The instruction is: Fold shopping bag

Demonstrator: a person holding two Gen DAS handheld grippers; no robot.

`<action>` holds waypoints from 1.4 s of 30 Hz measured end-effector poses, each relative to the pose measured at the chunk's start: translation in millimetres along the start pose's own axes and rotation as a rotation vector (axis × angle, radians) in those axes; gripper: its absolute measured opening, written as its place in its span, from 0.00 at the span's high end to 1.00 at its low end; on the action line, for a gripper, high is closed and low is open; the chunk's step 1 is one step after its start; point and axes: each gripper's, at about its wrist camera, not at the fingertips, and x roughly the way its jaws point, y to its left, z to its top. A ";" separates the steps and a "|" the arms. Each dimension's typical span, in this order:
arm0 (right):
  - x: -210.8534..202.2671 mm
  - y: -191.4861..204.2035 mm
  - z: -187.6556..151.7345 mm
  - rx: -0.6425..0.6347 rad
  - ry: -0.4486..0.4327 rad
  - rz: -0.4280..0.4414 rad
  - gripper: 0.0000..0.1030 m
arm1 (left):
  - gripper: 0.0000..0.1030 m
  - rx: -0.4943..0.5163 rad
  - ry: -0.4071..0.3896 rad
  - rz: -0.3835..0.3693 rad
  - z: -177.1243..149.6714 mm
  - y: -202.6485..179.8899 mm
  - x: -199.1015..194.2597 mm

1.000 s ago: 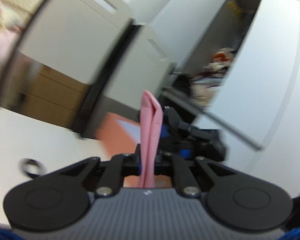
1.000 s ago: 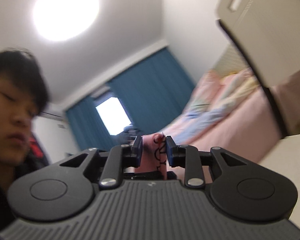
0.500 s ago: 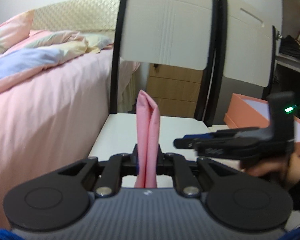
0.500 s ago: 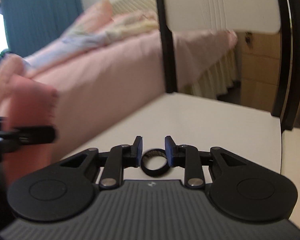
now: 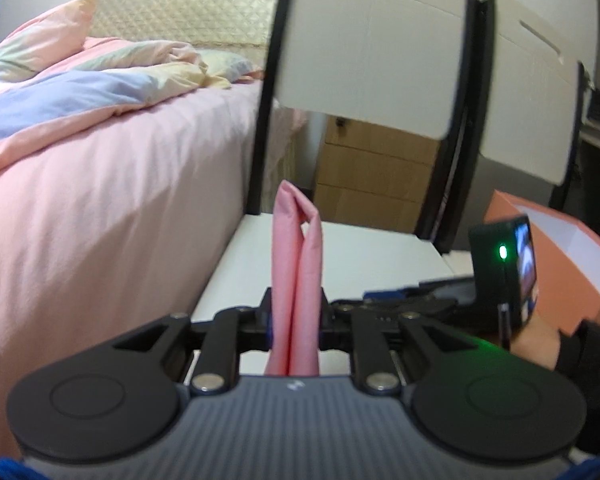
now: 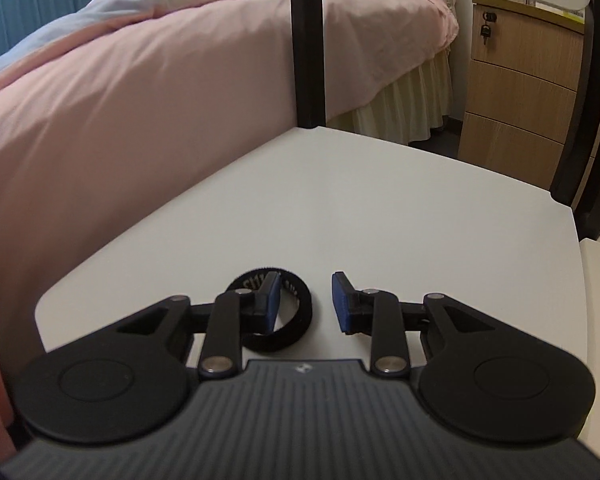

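My left gripper [image 5: 295,318] is shut on the folded pink shopping bag [image 5: 296,264], which stands up between the fingers as a narrow doubled strip. My right gripper [image 6: 305,300] is open and empty, low over the white table [image 6: 380,216]. A black elastic band loop [image 6: 278,312] lies on the table at the right gripper's left fingertip, which sits over the loop. The right gripper also shows in the left wrist view [image 5: 440,306], low at the right, with a green light on its body.
A bed with pink bedding [image 5: 100,168] lies left of the table. Two white chair backs with black frames [image 5: 372,60] stand at the table's far edge. An orange box [image 5: 560,256] sits at the right. A wooden drawer unit [image 6: 524,96] stands beyond the table.
The right gripper let go of the pink bag, swung down to the table and opened over the black band. The left gripper turned toward the bed, still holding the bag.
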 end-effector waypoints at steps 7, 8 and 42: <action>-0.8 1.0 -1.6 -0.013 -0.015 -0.002 0.70 | 0.80 -0.050 0.002 0.008 4.0 6.8 0.4; -1.6 1.1 -1.5 -0.017 -0.019 -0.004 0.70 | 0.79 -0.045 0.002 0.007 3.9 6.2 0.6; -186.6 61.4 -1.4 -0.262 -0.475 0.254 0.90 | 0.92 0.618 -0.279 0.254 -48.3 -91.8 -7.2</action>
